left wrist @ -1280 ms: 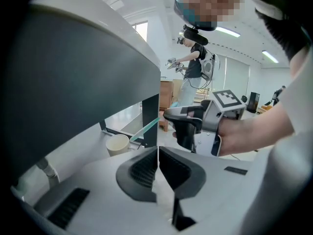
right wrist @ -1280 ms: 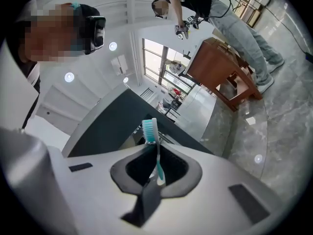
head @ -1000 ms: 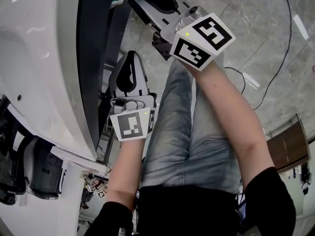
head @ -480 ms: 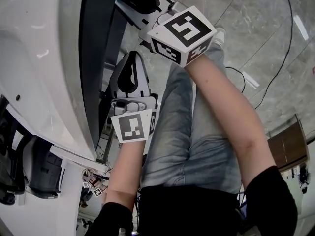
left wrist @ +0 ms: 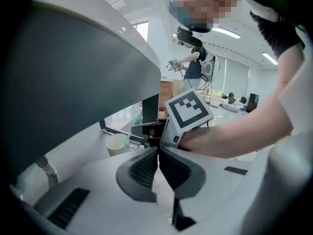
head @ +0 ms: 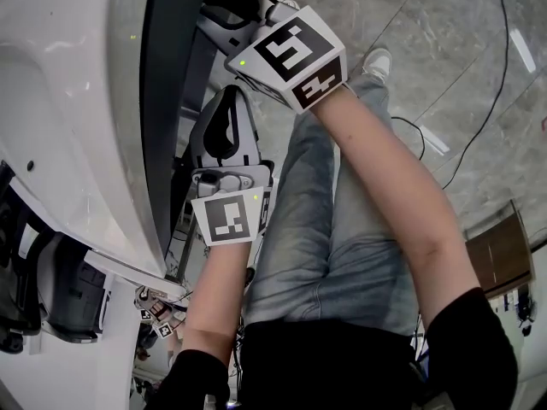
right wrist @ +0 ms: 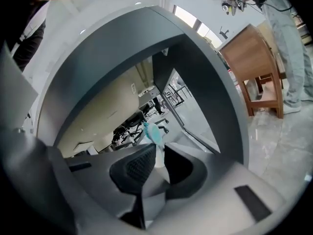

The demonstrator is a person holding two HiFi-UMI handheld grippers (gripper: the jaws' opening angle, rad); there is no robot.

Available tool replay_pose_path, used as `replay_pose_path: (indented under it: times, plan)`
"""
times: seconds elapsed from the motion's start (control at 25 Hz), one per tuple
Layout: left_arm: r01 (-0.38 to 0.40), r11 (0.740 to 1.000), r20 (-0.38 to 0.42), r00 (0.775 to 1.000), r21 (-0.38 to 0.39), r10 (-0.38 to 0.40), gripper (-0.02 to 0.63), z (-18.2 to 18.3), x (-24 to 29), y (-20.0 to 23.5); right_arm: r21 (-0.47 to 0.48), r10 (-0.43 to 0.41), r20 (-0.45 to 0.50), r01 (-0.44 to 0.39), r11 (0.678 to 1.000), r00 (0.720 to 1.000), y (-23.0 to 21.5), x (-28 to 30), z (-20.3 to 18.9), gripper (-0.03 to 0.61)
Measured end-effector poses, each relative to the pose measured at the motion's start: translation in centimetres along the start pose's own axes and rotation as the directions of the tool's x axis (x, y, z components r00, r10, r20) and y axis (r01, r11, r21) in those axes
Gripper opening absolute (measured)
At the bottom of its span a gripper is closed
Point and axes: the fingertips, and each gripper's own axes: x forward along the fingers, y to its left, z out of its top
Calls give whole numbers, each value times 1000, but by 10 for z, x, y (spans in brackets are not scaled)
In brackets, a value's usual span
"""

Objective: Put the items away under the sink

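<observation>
My right gripper (right wrist: pixel 157 152) is shut on a toothbrush (right wrist: pixel 152 133) whose teal head sticks out past the fingertips. In the head view the right gripper (head: pixel 226 5) reaches up against the dark panel (head: pixel 167 101) under the white sink (head: pixel 60 101), and the toothbrush is hidden there. The left gripper view shows the right gripper's marker cube (left wrist: pixel 188 112) with a white cup (left wrist: pixel 116 144) just beyond its jaws, a teal piece at the cup's rim. My left gripper (left wrist: pixel 158 153), lower in the head view (head: pixel 224 101), is shut with nothing in it.
The person's legs in jeans (head: pixel 308 229) fill the middle of the head view over a grey stone floor. A black cable (head: pixel 487 101) runs across the floor at right, near a wooden piece of furniture (head: pixel 504 250). Another person (left wrist: pixel 193 67) stands far off in the room.
My right gripper has moved left, toward the dark panel under the sink, and its teal toothbrush has gone out of the head view. The left gripper has stayed where it was.
</observation>
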Motion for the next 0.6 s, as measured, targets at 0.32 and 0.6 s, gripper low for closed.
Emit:
replay_pose_path:
  times: [0.32,0.6]
  plan:
    - [-12,1000,-1,1000,-2,12,28,1,1,-3,-2,20,-42,-20,1000,999,-2,-12,-7,153]
    - [-7,1000,19,1000,2,7,28,11,4,-10,-11,1,-57,-2,1000,998,-4,-38,-5,155]
